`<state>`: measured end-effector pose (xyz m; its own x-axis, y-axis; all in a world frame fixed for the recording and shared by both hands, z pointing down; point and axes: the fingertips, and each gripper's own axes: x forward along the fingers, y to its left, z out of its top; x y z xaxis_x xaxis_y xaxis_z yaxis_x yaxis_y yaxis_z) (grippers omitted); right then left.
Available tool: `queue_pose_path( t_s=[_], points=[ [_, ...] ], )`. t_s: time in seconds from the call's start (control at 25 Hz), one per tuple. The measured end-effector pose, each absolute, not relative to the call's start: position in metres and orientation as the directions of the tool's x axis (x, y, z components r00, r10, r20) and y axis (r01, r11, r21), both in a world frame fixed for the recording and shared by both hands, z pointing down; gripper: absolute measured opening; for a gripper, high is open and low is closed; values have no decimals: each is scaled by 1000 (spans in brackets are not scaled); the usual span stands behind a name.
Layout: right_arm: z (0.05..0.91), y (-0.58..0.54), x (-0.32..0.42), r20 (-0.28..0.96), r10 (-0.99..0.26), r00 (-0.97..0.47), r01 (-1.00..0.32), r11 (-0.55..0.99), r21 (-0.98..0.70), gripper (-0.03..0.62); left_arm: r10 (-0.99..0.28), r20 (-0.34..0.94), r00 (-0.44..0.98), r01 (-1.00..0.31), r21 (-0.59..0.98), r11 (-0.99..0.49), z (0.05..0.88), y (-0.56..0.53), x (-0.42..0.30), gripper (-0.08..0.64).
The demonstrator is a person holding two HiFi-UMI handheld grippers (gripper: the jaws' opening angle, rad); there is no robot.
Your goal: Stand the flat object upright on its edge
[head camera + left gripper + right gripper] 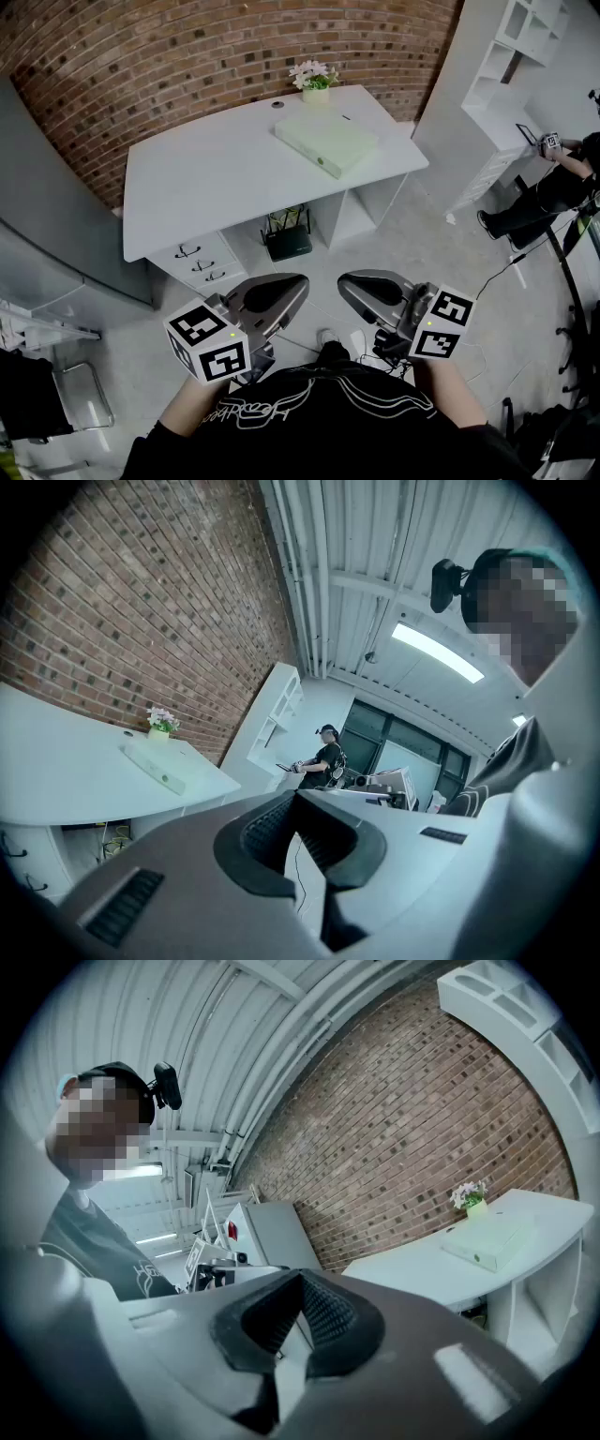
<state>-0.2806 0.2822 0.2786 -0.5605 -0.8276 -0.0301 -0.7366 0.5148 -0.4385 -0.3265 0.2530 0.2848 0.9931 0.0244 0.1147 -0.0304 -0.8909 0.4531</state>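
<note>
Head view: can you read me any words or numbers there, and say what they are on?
No text reads clearly.
On the black shirt: white curly writing, too warped to read.
On the cubes of the left gripper and right gripper: black square patterns, no words.
On the flat green object: no writing shows.

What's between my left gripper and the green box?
From the left gripper, head view shows floor, the desk edge, bare desktop, then the green box.

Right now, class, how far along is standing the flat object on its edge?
Nothing done: the pale green flat object lies flat on the white desk. In hand, nothing: left gripper and right gripper are shut and empty, away from it. Left: reaching, gripping, upending.
</note>
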Motion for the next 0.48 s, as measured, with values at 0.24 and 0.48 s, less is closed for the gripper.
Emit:
queue_pose_path(
  t_s=[0.24,0.48],
  points=[
    [278,280,-278,-32,-826,-563,-733,517,-442,5,9,121,993,-47,449,-892,286,249,-327,2],
    [278,265,-267,-40,-821,-570,-721,523,-455,5,-6,127,992,-67,475,-878,287,233,-317,2]
  ],
)
